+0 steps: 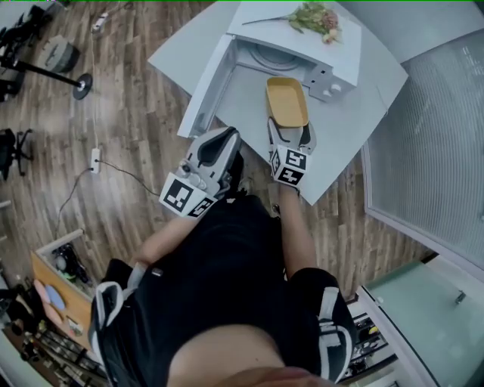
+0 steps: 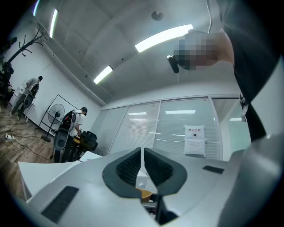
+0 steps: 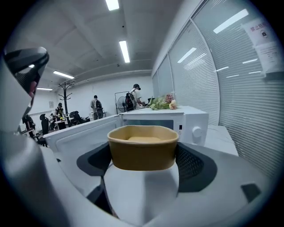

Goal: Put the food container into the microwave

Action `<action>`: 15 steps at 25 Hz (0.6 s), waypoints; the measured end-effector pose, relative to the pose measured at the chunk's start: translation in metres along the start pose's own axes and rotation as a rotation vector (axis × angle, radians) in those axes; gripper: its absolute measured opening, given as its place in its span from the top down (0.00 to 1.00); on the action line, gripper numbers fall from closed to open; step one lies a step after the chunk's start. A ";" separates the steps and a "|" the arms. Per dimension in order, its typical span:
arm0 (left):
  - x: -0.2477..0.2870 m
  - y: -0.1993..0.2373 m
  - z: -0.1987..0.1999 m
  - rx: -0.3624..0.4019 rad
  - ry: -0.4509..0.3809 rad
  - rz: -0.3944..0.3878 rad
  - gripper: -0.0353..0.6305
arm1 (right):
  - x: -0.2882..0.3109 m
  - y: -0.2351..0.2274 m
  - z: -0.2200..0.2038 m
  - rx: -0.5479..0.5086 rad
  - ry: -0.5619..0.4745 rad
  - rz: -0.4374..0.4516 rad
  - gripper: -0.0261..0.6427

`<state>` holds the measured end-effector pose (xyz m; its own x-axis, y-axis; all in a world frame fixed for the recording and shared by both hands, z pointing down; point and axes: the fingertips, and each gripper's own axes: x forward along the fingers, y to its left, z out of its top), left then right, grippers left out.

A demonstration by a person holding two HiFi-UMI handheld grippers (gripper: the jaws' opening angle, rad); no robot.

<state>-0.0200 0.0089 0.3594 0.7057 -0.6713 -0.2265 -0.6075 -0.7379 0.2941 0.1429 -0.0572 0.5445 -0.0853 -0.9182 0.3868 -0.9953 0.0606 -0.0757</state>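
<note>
A tan, open-topped food container (image 1: 286,101) hangs over the white table (image 1: 344,132), just in front of the microwave (image 1: 302,41). My right gripper (image 1: 288,128) is shut on the container's near end. In the right gripper view the container (image 3: 143,148) sits clamped between both pads. The microwave (image 3: 182,122) stands behind it, and its door (image 1: 204,94) is swung open to the left. My left gripper (image 1: 221,145) is held up off the table's near left edge, close to my body. Its tips point upward and it is shut on nothing (image 2: 143,166).
A bunch of flowers (image 1: 314,17) lies on top of the microwave. A glass partition with blinds (image 1: 431,136) runs along the table's right side. Wooden floor with a cable and power strip (image 1: 95,159) lies to the left. People and a fan (image 3: 120,103) stand far back.
</note>
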 end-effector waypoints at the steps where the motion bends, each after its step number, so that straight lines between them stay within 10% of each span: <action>1: 0.008 0.006 -0.001 0.000 -0.004 0.004 0.88 | 0.018 -0.003 0.000 -0.005 0.003 -0.001 0.26; 15: 0.089 0.094 -0.028 -0.036 0.026 0.081 0.88 | 0.256 -0.052 -0.029 -0.064 0.128 -0.069 0.26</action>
<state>-0.0044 -0.1180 0.3925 0.6645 -0.7263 -0.1762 -0.6499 -0.6780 0.3435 0.1714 -0.2843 0.6744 -0.0174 -0.8641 0.5031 -0.9995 0.0274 0.0124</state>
